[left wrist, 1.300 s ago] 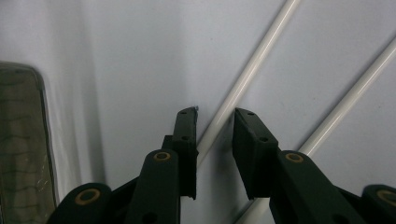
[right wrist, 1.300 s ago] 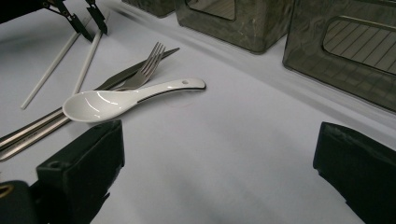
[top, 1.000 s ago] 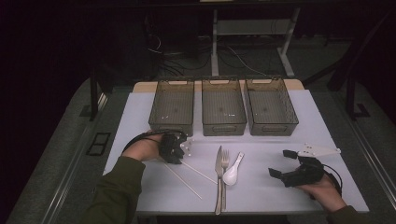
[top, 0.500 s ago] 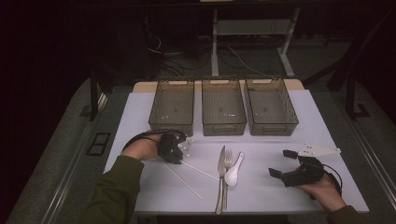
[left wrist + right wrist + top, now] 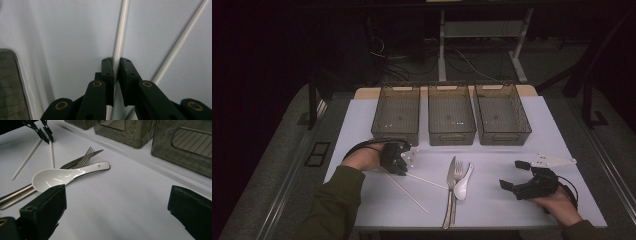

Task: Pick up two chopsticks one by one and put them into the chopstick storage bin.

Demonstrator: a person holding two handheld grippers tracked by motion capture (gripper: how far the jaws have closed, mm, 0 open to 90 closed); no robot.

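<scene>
The left gripper (image 5: 116, 65), whose fingers have just been closing, now pinches one white chopstick (image 5: 120, 32) lying flat on the bench (image 5: 492, 205), its length running straight ahead, while the right gripper (image 5: 517, 175) rests open, well apart.

Left tongs (image 5: 115, 65) have just been closing, nearly together; right tongs (image 5: 115, 212) gape wide.

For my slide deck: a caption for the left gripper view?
Left gripper closing its black jaws on one thin white chopstick; a second lies beside it.
</scene>
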